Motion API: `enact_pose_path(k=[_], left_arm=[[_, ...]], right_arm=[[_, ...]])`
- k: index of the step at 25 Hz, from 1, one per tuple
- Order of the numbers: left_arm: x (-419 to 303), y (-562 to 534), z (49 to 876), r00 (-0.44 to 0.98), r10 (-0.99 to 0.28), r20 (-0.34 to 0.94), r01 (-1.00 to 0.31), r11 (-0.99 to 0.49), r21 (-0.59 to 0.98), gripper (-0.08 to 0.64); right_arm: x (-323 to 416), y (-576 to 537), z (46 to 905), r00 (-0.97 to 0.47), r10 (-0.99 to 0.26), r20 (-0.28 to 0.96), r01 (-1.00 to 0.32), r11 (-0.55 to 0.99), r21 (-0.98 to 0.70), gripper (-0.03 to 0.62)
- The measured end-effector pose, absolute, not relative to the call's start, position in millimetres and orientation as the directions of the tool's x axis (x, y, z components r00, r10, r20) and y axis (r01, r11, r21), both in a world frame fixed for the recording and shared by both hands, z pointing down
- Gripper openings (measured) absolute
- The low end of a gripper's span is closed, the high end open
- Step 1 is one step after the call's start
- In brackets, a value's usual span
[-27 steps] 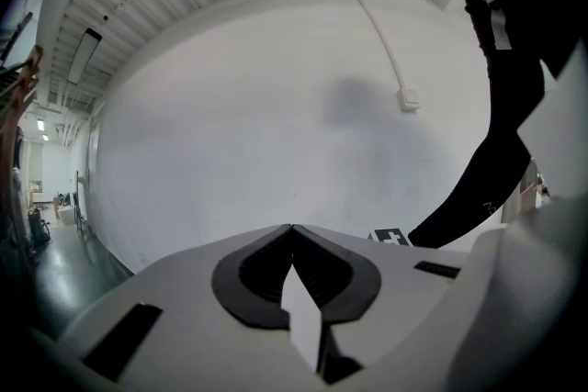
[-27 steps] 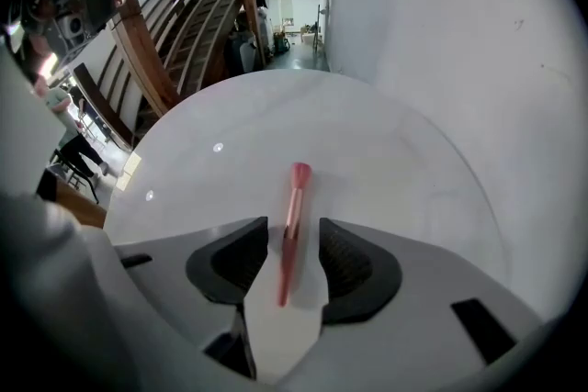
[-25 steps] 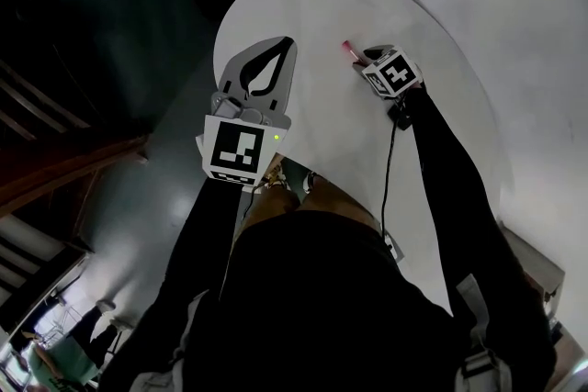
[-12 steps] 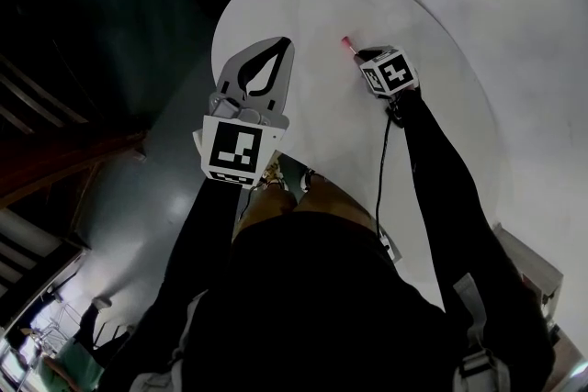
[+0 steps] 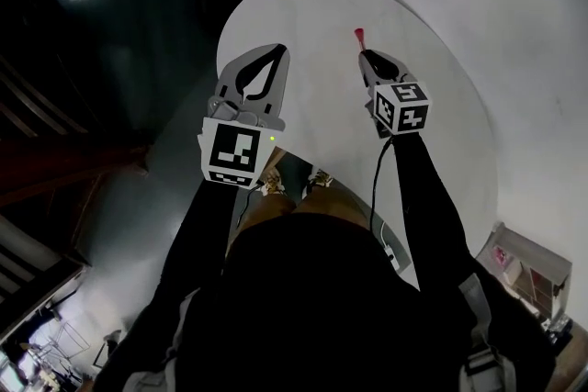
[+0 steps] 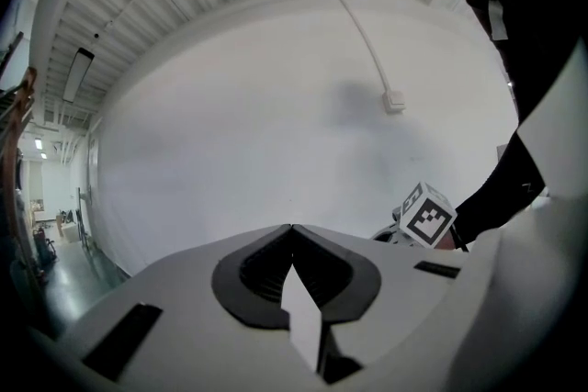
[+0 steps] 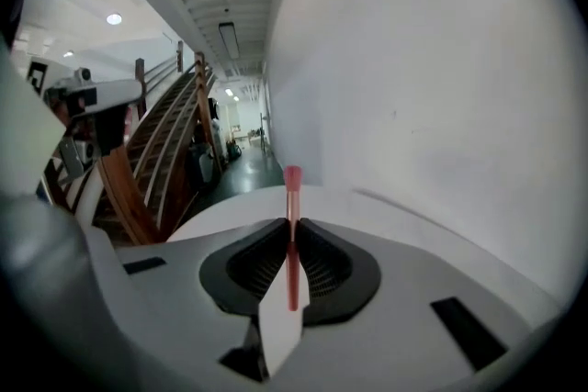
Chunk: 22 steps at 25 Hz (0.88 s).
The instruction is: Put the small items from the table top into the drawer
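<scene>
Right gripper (image 5: pixel 365 56) pinching a thin red stick (image 5: pixel 358 37)
Left gripper (image 5: pixel 277 50) fingers are pressed together, empty. The right fingers have just been closing and clamp the stick, whose tip pokes out beyond them above the round white worktop (image 5: pixel 312 9).

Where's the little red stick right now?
The red stick is pinched in the right gripper, poking out past its tips, over the round white table, right of the left gripper in the head view.
</scene>
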State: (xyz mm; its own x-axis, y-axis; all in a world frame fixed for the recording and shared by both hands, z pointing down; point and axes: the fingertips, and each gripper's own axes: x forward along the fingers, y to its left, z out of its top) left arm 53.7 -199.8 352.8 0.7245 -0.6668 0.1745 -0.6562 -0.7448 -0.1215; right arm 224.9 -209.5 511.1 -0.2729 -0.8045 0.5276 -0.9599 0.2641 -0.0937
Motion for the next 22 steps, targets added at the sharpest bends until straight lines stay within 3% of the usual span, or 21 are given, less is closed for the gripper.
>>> enact_pose_path(k=[11, 22], left_arm=[[56.6, -169.4, 303.5, 0.768, -0.637, 0.061, -0.618, -0.763, -0.188, 0.015], [11.0, -163.2, 298.8, 0.706, -0.706, 0.054, -0.682, -0.698, -0.220, 0.015]], right_arm=[[186.9, -150.8, 338.4, -0.149, -0.986, 0.068, -0.988, 0.152, 0.030, 0.063], [136.6, -147.4, 339.0, -0.255, -0.965, 0.066, -0.966, 0.258, 0.036, 0.063]])
